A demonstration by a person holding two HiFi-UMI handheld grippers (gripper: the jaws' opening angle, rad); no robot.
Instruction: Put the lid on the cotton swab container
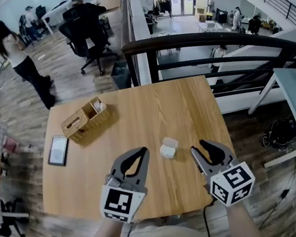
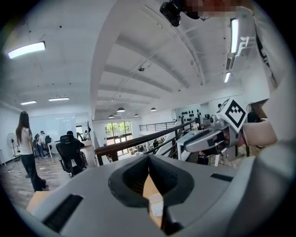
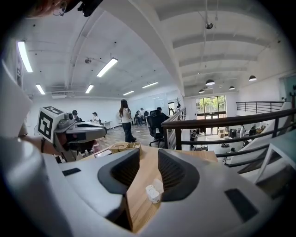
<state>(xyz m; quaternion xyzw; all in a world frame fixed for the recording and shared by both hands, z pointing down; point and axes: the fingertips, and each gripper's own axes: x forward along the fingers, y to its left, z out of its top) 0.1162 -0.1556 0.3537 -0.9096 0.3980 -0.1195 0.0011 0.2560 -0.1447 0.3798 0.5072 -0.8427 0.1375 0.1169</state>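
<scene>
The cotton swab container [image 1: 167, 152], a small white box, sits on the wooden table [image 1: 153, 114] near its front middle. Its pale lid [image 1: 170, 142] lies just behind it, touching it. My left gripper [image 1: 143, 151] hovers left of the container with its jaw tips together and nothing held. My right gripper [image 1: 199, 147] hovers to the right, open and empty. In the left gripper view the container [image 2: 156, 203] shows through the loop of the jaws behind the left gripper's [image 2: 149, 157] tips. In the right gripper view the container [image 3: 152, 194] lies ahead, beyond my right gripper [image 3: 149, 151].
A wicker basket [image 1: 86, 120] stands at the table's back left, with a dark tablet [image 1: 59, 151] at the left edge. A black railing [image 1: 208, 40] runs behind the table. People and an office chair [image 1: 87, 38] are on the floor beyond.
</scene>
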